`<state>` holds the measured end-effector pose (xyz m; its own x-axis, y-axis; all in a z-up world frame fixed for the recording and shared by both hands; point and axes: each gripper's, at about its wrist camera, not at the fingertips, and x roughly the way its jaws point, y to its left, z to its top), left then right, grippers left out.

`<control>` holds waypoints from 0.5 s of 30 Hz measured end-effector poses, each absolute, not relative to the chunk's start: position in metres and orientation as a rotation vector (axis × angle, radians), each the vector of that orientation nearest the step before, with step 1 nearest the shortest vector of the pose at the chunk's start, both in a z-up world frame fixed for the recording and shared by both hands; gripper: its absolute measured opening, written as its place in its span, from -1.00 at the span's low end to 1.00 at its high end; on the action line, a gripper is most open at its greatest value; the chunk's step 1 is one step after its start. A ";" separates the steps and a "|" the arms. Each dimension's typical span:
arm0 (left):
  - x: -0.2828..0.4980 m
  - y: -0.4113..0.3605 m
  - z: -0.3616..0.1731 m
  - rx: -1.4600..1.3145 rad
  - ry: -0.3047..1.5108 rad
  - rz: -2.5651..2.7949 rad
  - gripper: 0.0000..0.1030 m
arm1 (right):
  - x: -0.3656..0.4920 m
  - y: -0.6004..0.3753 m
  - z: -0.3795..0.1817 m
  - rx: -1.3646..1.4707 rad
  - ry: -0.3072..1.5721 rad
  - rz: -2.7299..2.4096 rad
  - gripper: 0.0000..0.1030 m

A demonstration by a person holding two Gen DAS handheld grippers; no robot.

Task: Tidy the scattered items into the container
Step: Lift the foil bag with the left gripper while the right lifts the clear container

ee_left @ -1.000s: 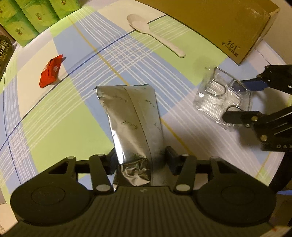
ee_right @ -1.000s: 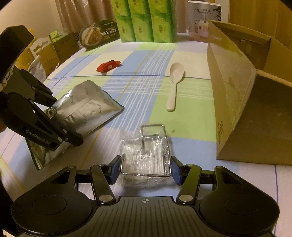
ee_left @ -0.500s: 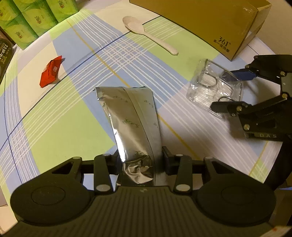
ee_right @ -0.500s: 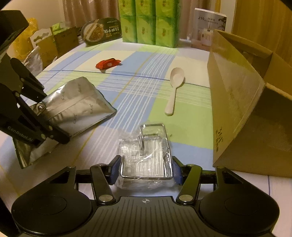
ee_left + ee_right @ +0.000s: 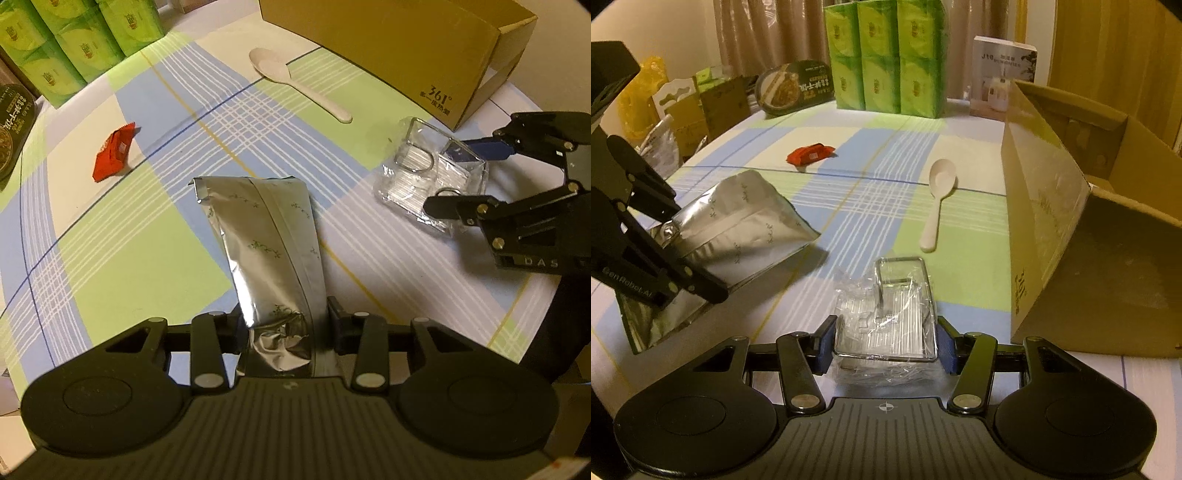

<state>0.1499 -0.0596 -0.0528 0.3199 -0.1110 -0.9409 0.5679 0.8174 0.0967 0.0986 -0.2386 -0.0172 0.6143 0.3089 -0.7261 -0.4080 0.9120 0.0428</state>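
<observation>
My left gripper [image 5: 284, 328] clamps the silver pouch [image 5: 264, 236]; my right gripper [image 5: 886, 341] squeezes the clear wire-framed packet [image 5: 886, 310]. Farther, at twelve o'clock, white spoon [image 5: 936, 199]; at two, open cardboard box [image 5: 1089, 221].

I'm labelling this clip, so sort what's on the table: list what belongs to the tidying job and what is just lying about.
Part of the job:
silver foil pouch, in the left gripper
plastic-wrapped wire rack, in the right gripper
white spoon
red snack packet
cardboard box, the container

Just lying about:
green tissue packs
noodle bowl
white product box
</observation>
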 end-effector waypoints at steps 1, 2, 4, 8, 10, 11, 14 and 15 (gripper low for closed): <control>0.149 -0.060 -0.051 0.457 1.166 -0.465 -0.31 | 0.097 -0.238 -0.017 -0.133 0.810 0.416 -0.01; 0.148 -0.060 -0.050 0.456 1.164 -0.464 -0.31 | 0.096 -0.238 -0.016 -0.134 0.810 0.418 -0.01; 0.146 -0.061 -0.048 0.454 1.161 -0.462 -0.31 | 0.093 -0.238 -0.016 -0.132 0.811 0.419 -0.01; 0.143 -0.063 -0.043 0.450 1.152 -0.459 -0.31 | 0.089 -0.241 -0.014 -0.129 0.808 0.417 -0.01; 0.141 -0.065 -0.041 0.448 1.148 -0.458 -0.31 | 0.087 -0.243 -0.013 -0.128 0.802 0.412 -0.01; 0.140 -0.066 -0.040 0.446 1.147 -0.458 -0.31 | 0.085 -0.244 -0.012 -0.126 0.800 0.410 -0.01; 0.137 -0.071 -0.038 0.444 1.140 -0.461 -0.31 | 0.081 -0.248 -0.009 -0.125 0.795 0.402 -0.01; 0.136 -0.072 -0.037 0.444 1.138 -0.463 -0.31 | 0.080 -0.248 -0.009 -0.125 0.794 0.400 -0.01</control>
